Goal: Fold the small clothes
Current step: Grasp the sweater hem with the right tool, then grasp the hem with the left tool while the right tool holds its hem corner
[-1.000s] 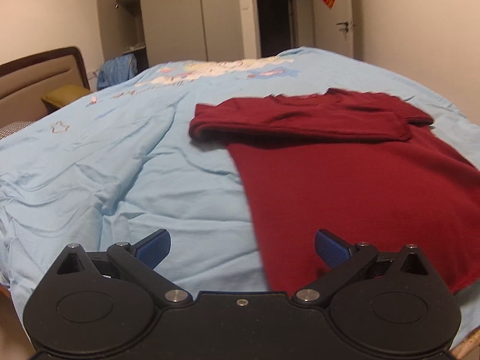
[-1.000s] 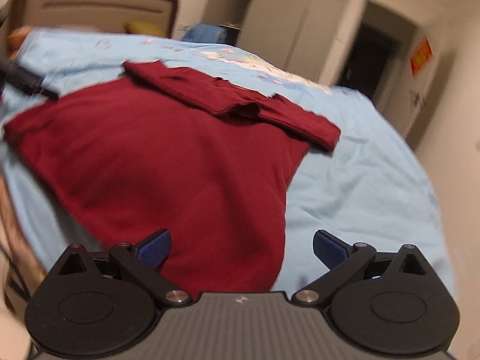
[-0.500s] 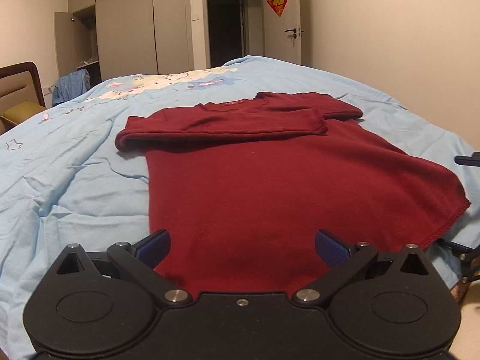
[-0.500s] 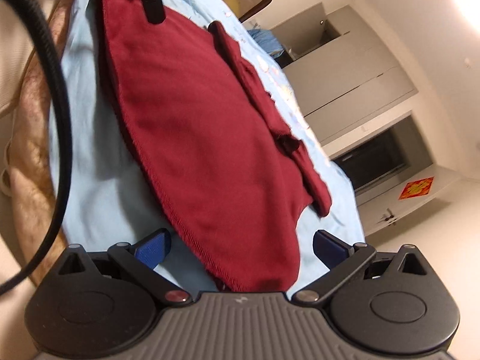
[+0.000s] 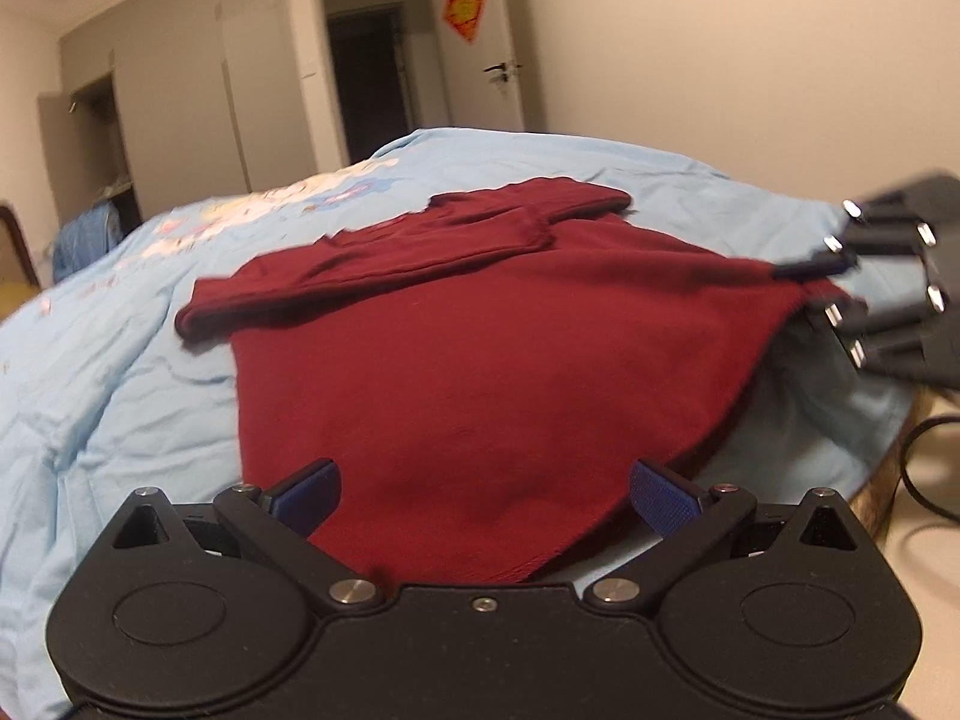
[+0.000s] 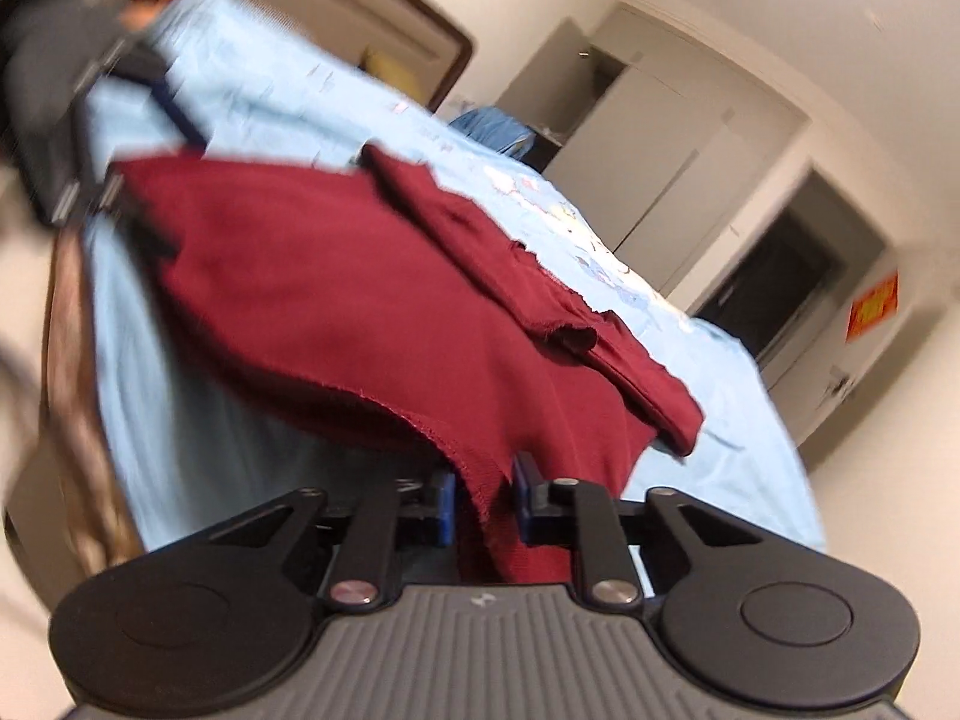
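Note:
A dark red sweater [image 5: 480, 360] lies flat on the light blue bed cover [image 5: 120, 372], with its sleeves folded across the chest at the far end. My left gripper [image 5: 485, 492] is open, and the near hem lies between its blue fingers [image 5: 306, 489]. My right gripper [image 6: 485, 504] is shut on the hem's right corner, with red cloth [image 6: 360, 300] bunched between its pads. In the left wrist view the right gripper [image 5: 870, 288] shows at the right edge, holding that corner raised off the cover. The left gripper [image 6: 90, 138] is blurred in the right wrist view.
The bed's wooden edge [image 5: 882, 480] and a black cable [image 5: 918, 468] are at the near right. A headboard [image 6: 384, 18] stands at the bed's far left end. Beyond the bed are wardrobes [image 5: 180, 108], a dark doorway [image 5: 366, 78] and a door with a red decoration [image 5: 465, 12].
My right gripper went from open to shut on the hem's right corner and raised it a little. The left gripper stayed open at the near hem, and its view tilted.

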{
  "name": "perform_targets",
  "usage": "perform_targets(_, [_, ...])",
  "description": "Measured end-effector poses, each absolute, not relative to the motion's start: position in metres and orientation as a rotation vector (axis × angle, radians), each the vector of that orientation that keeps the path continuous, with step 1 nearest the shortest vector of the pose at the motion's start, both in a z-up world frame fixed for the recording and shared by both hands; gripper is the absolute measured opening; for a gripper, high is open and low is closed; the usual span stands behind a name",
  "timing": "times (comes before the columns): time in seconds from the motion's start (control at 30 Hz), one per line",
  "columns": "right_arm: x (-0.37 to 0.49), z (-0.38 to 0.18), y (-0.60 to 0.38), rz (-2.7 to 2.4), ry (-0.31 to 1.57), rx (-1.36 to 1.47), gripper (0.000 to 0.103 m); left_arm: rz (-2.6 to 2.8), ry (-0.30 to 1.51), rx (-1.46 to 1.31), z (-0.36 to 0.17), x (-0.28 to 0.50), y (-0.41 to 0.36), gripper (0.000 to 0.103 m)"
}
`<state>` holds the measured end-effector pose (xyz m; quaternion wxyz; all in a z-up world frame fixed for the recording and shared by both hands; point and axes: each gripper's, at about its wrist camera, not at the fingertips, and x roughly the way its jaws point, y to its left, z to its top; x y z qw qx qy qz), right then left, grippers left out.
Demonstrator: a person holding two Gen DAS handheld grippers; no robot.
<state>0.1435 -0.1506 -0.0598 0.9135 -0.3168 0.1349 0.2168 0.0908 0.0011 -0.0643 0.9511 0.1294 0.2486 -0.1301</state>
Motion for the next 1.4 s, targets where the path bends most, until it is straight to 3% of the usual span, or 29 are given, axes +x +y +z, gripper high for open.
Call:
perform_targets(0.37, [0.212,-0.023,-0.173,0.431,0.347,-0.250,0.015,-0.225,0.503,0.613,-0.088,0.099,-0.042,0.102])
perform_targets(0.5, [0.228,-0.026,-0.180,0.412,0.384,-0.207,0.015,-0.159,0.467,0.670,-0.090,0.106,-0.033,0.094])
perform_targets(0.7, [0.235,-0.035,-0.181,0.412,0.407,-0.186,0.015,-0.076,0.469,0.691,-0.087,0.111,-0.005,0.065])
perform_targets(0.77, [0.238,-0.038,-0.180,0.411,0.413,-0.180,0.015,-0.059,0.481,0.631,-0.082,0.115,0.008,0.048])
perform_targets(1.0, [0.244,-0.042,-0.182,0.415,0.421,-0.146,0.016,-0.147,0.391,0.292,-0.049,0.124,0.053,0.021])
perform_targets(1.03, [0.244,-0.042,-0.184,0.421,0.416,-0.136,0.019,-0.158,0.394,0.258,-0.046,0.130,0.057,0.017])
perform_targets(1.1, [0.242,-0.041,-0.189,0.430,0.410,-0.116,0.036,-0.168,0.409,0.194,-0.042,0.146,0.062,0.013])
perform_targets(1.17, [0.239,-0.040,-0.196,0.444,0.396,-0.092,0.060,-0.171,0.427,0.125,-0.039,0.163,0.068,0.011])
perform_targets(1.27, [0.229,-0.037,-0.203,0.470,0.381,-0.081,0.074,-0.162,0.476,0.020,-0.037,0.193,0.077,0.011])
perform_targets(1.4, [0.210,-0.039,-0.205,0.474,0.361,-0.161,0.086,-0.151,0.531,-0.069,-0.043,0.226,0.085,0.010])
